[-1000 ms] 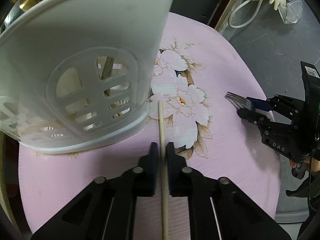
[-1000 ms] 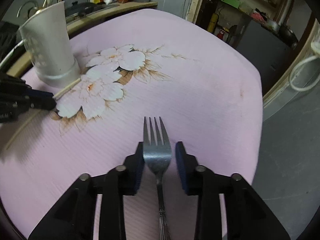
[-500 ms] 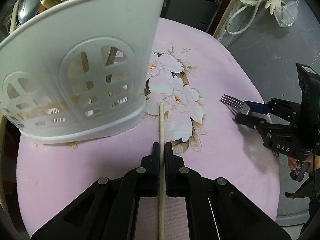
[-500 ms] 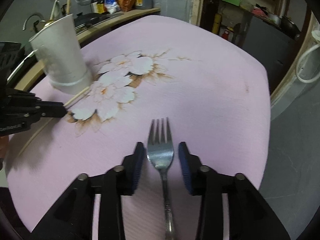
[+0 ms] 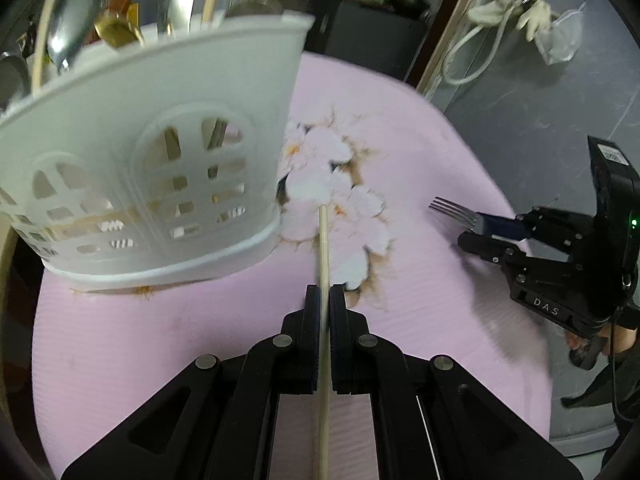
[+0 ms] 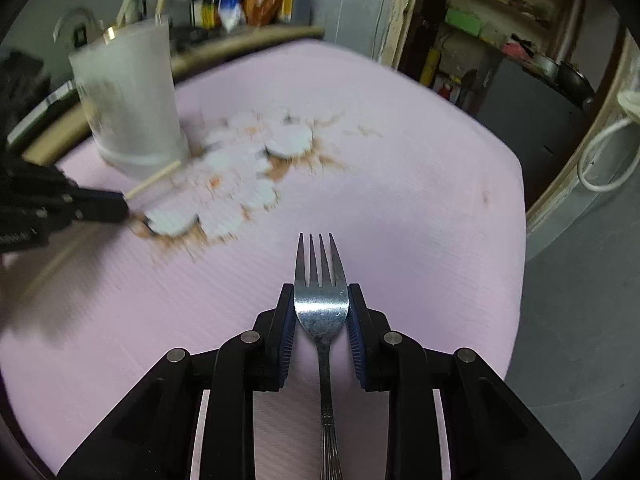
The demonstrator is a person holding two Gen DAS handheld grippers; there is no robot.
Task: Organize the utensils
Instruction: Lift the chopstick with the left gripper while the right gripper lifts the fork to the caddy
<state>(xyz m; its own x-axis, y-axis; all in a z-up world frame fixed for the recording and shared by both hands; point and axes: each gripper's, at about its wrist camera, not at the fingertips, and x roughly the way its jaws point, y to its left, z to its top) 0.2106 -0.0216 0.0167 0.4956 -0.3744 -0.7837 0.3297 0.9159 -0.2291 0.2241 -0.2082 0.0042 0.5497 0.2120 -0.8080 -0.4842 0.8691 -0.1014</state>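
My left gripper (image 5: pixel 325 292) is shut on a thin wooden chopstick (image 5: pixel 323 240), whose tip points past the white slotted utensil holder (image 5: pixel 160 160) on the left. Spoons and other utensils stand in that holder. In the right wrist view the jaws of my right gripper (image 6: pixel 321 292) are closing on a metal fork (image 6: pixel 320 264); both blue pads touch the sides of its head, tines pointing forward. The left wrist view shows the right gripper (image 5: pixel 476 228) with the fork (image 5: pixel 452 210) at the table's right side. The left gripper (image 6: pixel 120 206) and holder (image 6: pixel 128 96) sit far left.
A pink cloth with a flower print (image 5: pixel 420 160) covers the rounded table. Bottles (image 6: pixel 248 0) line a counter behind it. A dark cabinet (image 6: pixel 532 100) and shelves stand beyond the far edge, with grey floor (image 6: pixel 580 280) to the right. A hand (image 5: pixel 592 344) holds the right gripper.
The left jaws have closed fully on the chopstick and drawn back slightly from the holder. The right pads widened, then closed against the fork's head.
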